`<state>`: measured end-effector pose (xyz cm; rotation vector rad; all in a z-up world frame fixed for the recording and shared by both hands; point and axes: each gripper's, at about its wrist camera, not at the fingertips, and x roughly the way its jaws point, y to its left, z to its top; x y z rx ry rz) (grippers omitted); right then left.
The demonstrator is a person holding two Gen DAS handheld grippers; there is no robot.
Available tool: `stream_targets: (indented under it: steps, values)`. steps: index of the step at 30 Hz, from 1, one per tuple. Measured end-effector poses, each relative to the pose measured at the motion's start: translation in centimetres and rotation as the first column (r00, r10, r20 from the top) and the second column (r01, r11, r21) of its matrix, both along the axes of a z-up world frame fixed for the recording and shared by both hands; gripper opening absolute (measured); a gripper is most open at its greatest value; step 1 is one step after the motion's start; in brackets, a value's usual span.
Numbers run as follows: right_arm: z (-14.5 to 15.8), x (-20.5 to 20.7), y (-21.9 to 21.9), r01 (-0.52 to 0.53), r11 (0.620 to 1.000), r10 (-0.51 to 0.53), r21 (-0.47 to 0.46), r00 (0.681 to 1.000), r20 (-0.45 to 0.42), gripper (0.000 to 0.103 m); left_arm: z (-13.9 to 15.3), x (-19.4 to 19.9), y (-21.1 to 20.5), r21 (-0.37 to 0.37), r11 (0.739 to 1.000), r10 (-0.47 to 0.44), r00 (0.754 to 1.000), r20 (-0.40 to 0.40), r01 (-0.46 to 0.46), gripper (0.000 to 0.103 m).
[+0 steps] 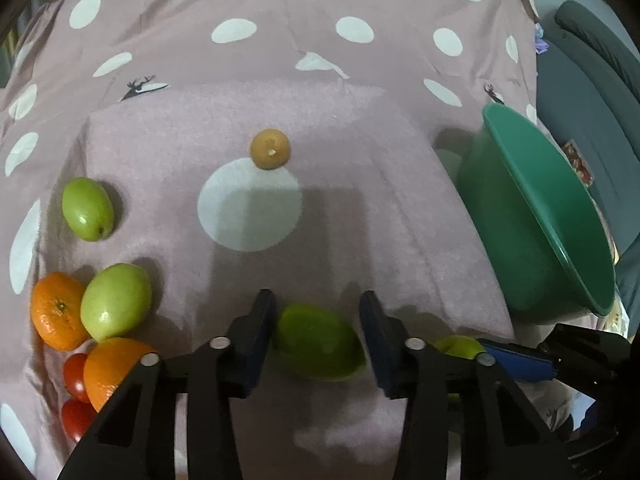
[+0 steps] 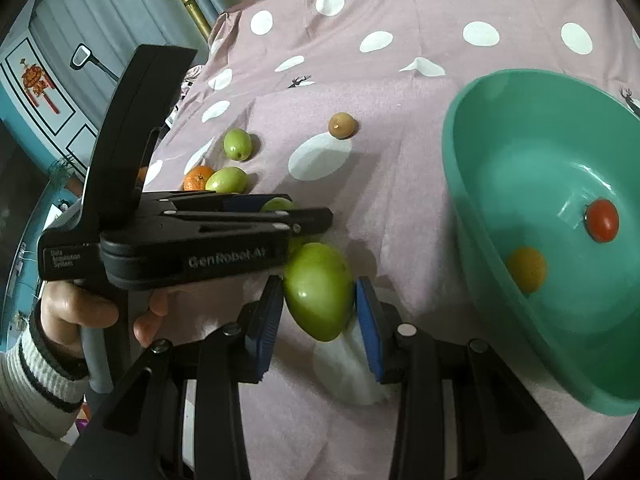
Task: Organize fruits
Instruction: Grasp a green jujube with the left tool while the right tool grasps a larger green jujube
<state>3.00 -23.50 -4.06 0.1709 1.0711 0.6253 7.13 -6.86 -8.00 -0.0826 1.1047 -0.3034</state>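
My left gripper (image 1: 318,320) is shut on a green fruit (image 1: 316,342) low over the pink dotted cloth. From the right wrist it shows side-on (image 2: 320,216). My right gripper (image 2: 318,304) is shut on another green fruit (image 2: 320,296), just left of the green bowl (image 2: 520,152). In the left wrist view the right gripper (image 1: 480,354) appears at lower right with that fruit (image 1: 460,346). The bowl (image 1: 540,220) holds a red tomato (image 2: 602,220) and a yellow-orange fruit (image 2: 526,270). A brown round fruit (image 1: 270,149) lies further back.
At the left lie two green fruits (image 1: 88,208) (image 1: 116,300), two oranges (image 1: 56,310) (image 1: 112,368) and two tomatoes (image 1: 76,376). A hand in a striped sleeve (image 2: 80,308) holds the left gripper. A grey chair (image 1: 592,60) stands beyond the table's right edge.
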Motion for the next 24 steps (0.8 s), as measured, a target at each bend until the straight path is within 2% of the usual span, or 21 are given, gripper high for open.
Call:
stream_targets:
  steps: [6, 11, 15, 18, 22, 24]
  values:
    - [-0.2, 0.1, -0.3, 0.007, 1.000, -0.007, 0.015, 1.000, 0.000, 0.038, 0.0, -0.1, 0.2, -0.019, 1.000, -0.005, 1.000, -0.003, 0.005, 0.041]
    - [0.0, -0.2, -0.4, -0.003, 1.000, 0.003, 0.017, 1.000, 0.004, 0.038, 0.9, -1.1, 2.4, -0.069, 0.997, 0.021, 1.000, 0.000, -0.021, 0.032]
    - [-0.1, -0.2, -0.2, -0.011, 1.000, 0.011, 0.019, 1.000, 0.001, 0.038, 2.1, -2.5, 3.8, -0.100, 0.995, 0.029, 0.999, 0.026, -0.026, 0.031]
    - [-0.2, -0.3, 0.1, -0.015, 1.000, 0.015, 0.011, 1.000, -0.004, 0.038, 1.5, -3.0, 3.7, -0.073, 0.997, 0.000, 1.000, 0.009, 0.001, 0.031]
    - [0.2, -0.5, 0.3, -0.017, 1.000, 0.017, 0.011, 1.000, 0.003, 0.038, 0.9, -3.0, 3.4, -0.103, 0.994, -0.032, 0.999, -0.024, 0.029, 0.032]
    - [0.4, -0.6, 0.3, -0.018, 1.000, 0.018, 0.008, 1.000, 0.005, 0.038, 0.8, -3.1, 2.9, -0.103, 0.994, -0.048, 0.998, -0.035, 0.044, 0.036]
